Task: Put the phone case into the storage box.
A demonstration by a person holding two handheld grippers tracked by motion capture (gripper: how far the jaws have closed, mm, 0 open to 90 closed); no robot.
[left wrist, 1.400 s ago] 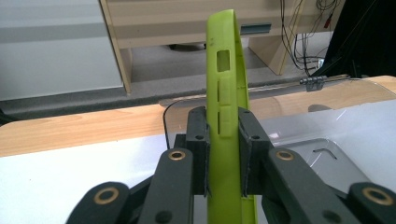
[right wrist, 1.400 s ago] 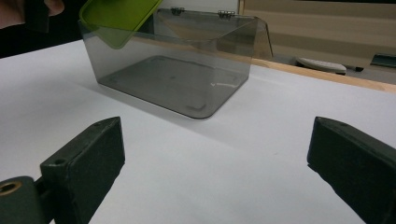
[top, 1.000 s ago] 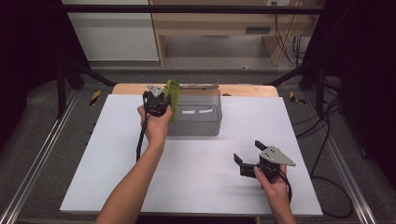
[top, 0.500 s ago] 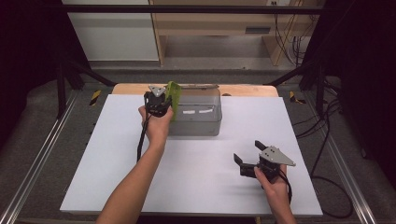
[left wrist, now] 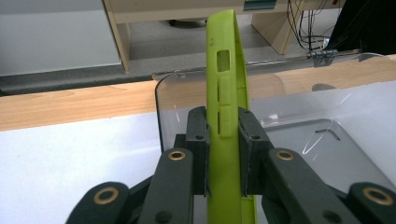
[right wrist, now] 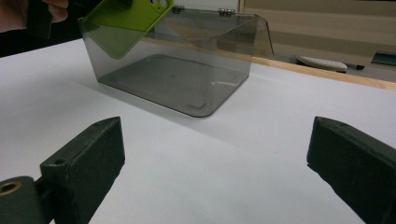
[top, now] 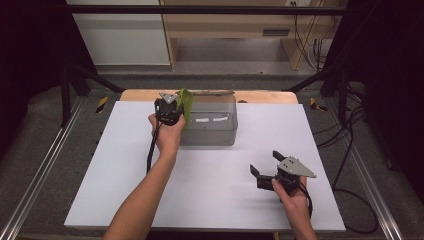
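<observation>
Left gripper (top: pixel 172 107) is clamped on a lime-green phone case (left wrist: pixel 227 112) — both pads (left wrist: pixel 197 140) press flat against the case's sides, the case standing on edge between them with its side cutouts facing the left gripper view's camera. From the high view, the case (top: pixel 185 102) sits at the near-left corner of a clear smoky-grey plastic box (top: pixel 210 125), held over the box's left wall; I can't tell whether it touches the rim. In the right gripper view the case (right wrist: pixel 128 21) is tilted, its lower part overlapping the box's (right wrist: pixel 187 79) left wall from this angle, with the left hand (right wrist: pixel 21 14) at the top-left corner. The box has a hinged lid swung open toward the far side, and rests on the white table top (top: pixel 150 200) near its far edge, inside looks bare apart from the case. Right gripper (top: pixel 270 167) is released — jaws wide apart, nothing between them, low over the table at the near-right, well apart from the box, pointing toward it. Right hand (top: pixel 290 192) grips its body from below in the high view; the grey three-cornered plate on top is clearly seen. A wooden strip (top: pixel 260 96) edges the table behind the box.
</observation>
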